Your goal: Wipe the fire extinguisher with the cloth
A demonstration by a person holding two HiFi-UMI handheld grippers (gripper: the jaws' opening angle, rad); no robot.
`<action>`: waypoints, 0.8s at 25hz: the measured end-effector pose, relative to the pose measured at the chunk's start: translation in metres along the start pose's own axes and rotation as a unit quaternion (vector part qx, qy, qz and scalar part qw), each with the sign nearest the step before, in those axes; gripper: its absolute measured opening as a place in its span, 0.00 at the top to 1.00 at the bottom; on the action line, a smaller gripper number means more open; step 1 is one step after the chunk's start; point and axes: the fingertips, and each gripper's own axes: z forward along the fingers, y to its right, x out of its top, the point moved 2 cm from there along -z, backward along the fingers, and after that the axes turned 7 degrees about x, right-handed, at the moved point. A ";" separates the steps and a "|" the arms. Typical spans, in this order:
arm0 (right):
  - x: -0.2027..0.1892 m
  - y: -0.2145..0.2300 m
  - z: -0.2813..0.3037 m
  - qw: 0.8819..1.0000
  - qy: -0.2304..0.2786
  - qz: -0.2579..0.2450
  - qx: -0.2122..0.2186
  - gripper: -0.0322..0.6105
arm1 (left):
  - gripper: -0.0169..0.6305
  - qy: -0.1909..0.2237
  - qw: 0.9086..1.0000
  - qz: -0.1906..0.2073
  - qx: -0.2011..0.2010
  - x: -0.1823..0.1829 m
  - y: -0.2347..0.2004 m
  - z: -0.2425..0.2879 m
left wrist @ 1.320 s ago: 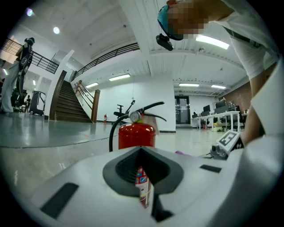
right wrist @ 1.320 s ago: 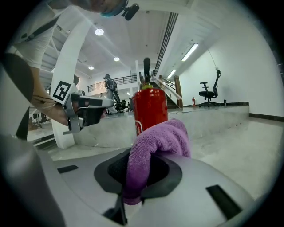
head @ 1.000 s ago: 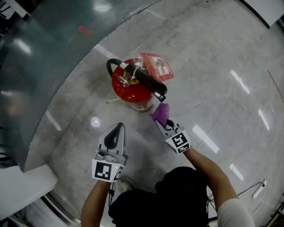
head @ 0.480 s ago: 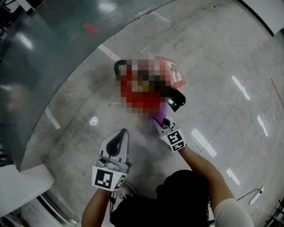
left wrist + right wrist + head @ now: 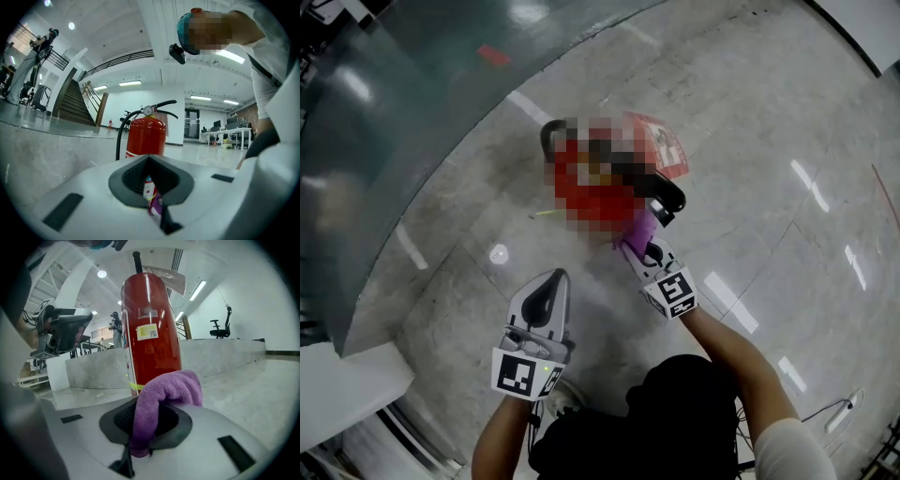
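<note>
A red fire extinguisher [image 5: 598,187] stands upright on the marble floor, with a black handle [image 5: 664,195], a black hose [image 5: 547,137] and a red tag [image 5: 662,150]. My right gripper [image 5: 648,253] is shut on a purple cloth [image 5: 638,233], which lies against the cylinder's near side under the handle. In the right gripper view the cloth [image 5: 165,392] bulges out of the right gripper [image 5: 136,439] just in front of the red body [image 5: 151,333]. My left gripper [image 5: 550,284] is shut and holds nothing, a short way nearer than the extinguisher [image 5: 146,136].
A curved grey wall [image 5: 394,141] runs along the left and back, close behind the extinguisher. A white block [image 5: 342,394] sits at the lower left. A cable [image 5: 836,406] lies on the floor at the lower right. The person's shoe [image 5: 566,395] is below the left gripper.
My right gripper has carried the cloth from just short of the extinguisher to its side beneath the handle. The left gripper has hardly moved.
</note>
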 end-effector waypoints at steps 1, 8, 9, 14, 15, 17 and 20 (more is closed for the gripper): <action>0.007 -0.001 -0.002 1.000 0.006 -0.002 0.002 0.86 | 0.97 0.002 1.000 -0.001 0.000 0.002 0.001 0.000; 0.057 -0.015 -0.017 0.999 0.030 -0.021 0.021 0.86 | 0.97 0.002 1.000 0.001 -0.004 0.010 0.006 -0.003; 0.064 -0.016 -0.019 0.999 0.033 -0.023 0.023 0.86 | 0.97 0.001 1.000 0.001 -0.002 0.010 0.005 -0.003; 0.089 -0.021 -0.026 0.999 0.037 -0.026 0.027 0.86 | 0.97 0.000 1.000 -0.003 0.007 0.015 0.000 -0.006; 0.094 -0.022 -0.028 0.999 0.037 -0.026 0.028 0.86 | 0.97 0.001 1.000 -0.003 0.008 0.017 -0.001 -0.007; 0.103 -0.024 -0.031 0.999 0.038 -0.027 0.028 0.86 | 0.97 0.003 1.000 -0.004 0.011 0.020 -0.002 -0.008; 0.115 -0.028 -0.033 0.998 0.038 -0.031 0.031 0.86 | 0.97 0.003 1.000 -0.008 0.011 0.020 -0.002 -0.010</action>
